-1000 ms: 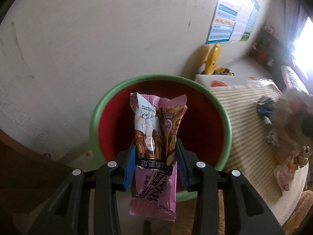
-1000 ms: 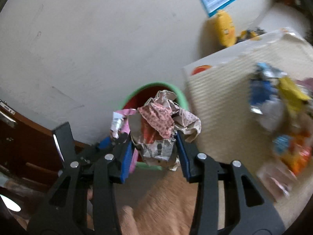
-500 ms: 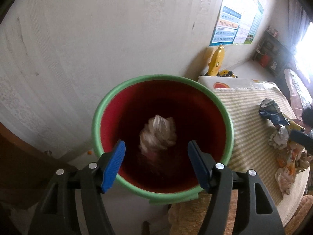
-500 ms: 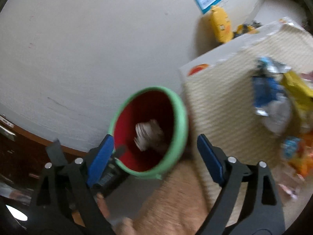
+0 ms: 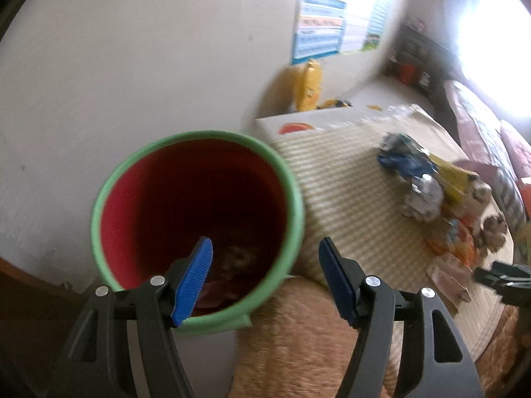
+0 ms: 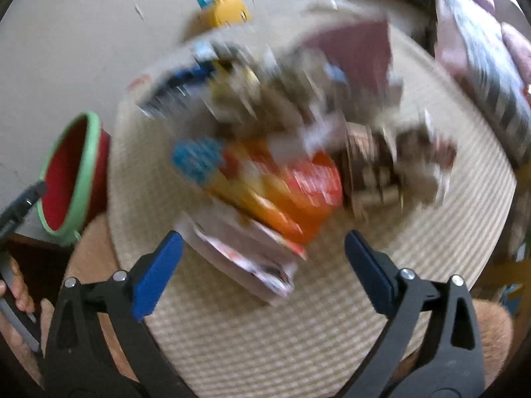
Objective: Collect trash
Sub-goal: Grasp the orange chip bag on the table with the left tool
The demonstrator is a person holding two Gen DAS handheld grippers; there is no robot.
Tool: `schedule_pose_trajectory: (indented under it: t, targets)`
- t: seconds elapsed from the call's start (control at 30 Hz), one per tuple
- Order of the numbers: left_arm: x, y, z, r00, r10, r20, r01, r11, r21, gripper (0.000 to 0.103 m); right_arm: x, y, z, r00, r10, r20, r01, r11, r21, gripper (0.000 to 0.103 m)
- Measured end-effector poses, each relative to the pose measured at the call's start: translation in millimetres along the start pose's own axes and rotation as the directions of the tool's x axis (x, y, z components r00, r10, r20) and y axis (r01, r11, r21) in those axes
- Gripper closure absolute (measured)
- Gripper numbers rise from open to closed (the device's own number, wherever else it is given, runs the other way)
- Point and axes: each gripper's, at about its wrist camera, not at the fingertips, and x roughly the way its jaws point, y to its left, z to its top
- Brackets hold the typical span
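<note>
No print reads on the blurred wrappers point(image 6: 265, 172), perhaps snack packets.

A room in a home is being shown. A poster point(image 5: 327, 34) is being kept on the plain wall, a yellow toy point(image 5: 308, 83) is being left on the floor, and cushions point(image 5: 497, 146) are being lit by a bright window point(image 5: 497, 43).

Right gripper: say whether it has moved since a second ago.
Yes. The right gripper swung from the bin, now at left, to over the table's trash pile, jaws opening, empty.
</note>
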Motion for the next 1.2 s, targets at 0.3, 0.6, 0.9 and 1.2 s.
schedule_pose_trajectory:
  t: [0.3,0.6,0.9,1.2]
  targets:
    - [-5,-56,9,0.996,-0.09,-0.017,0.091,0.993,0.081,0.039,-7,15,-15,0.975,0.217,-0.038,-0.218,0.976,-0.029,0.007]
    - [13,-181,25,0.964,-0.242,-0.111,0.265,0.823,0.503,0.04,-36,-57,-33,0.997,0.061,0.055,-0.069,0.984,0.162,0.007]
    - [76,-273,8,0.954,-0.101,-0.281,0.283,0.611,0.74,0.033,-27,-70,-35,0.988,0.131,0.087,-0.147,0.965,0.215,0.007]
    - [92,-295,4,0.932,-0.112,-0.345,0.337,0.622,0.707,0.02,-31,-94,-36,0.97,0.198,0.14,-0.23,0.935,0.269,0.007]
